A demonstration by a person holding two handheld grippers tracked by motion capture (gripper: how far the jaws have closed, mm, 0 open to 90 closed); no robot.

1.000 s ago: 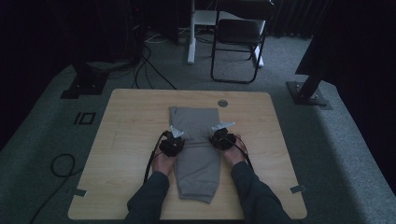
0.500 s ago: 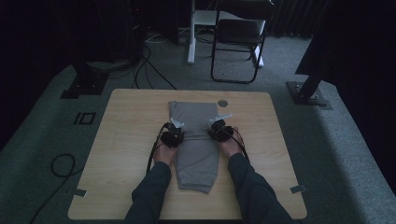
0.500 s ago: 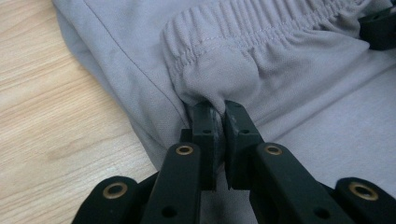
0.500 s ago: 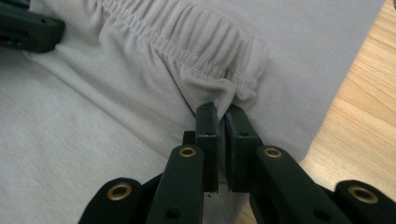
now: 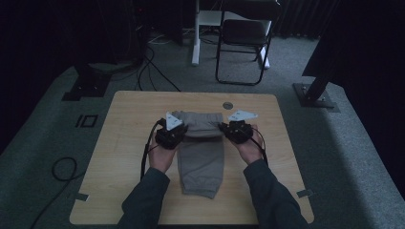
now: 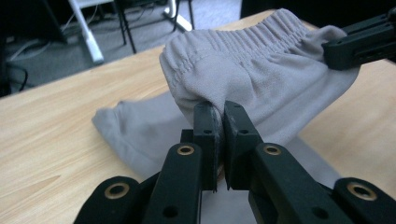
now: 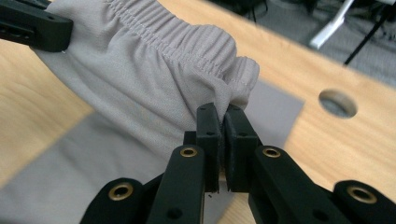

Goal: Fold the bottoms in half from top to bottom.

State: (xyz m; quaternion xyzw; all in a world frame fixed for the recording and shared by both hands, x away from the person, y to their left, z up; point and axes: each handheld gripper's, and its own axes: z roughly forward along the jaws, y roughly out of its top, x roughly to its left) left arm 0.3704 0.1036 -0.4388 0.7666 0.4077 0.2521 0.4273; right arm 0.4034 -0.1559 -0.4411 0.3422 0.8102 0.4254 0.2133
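Grey shorts: long axis running toward me; my left gripper and right gripper clamp opposite waistband corners, lifted.

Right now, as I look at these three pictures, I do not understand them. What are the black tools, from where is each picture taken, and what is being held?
A person sits at a wooden table and holds a hand tool in each hand. Each tool is a gripper with two black jaws. The high view looks down from above: the left gripper and the right gripper show there. The other two pictures come from small cameras on the grippers, looking along their jaws. On the table lie grey trousers with an elastic waistband. Each gripper is shut on the waistband end, one at each side, and that end is raised off the table while the legs lie flat.
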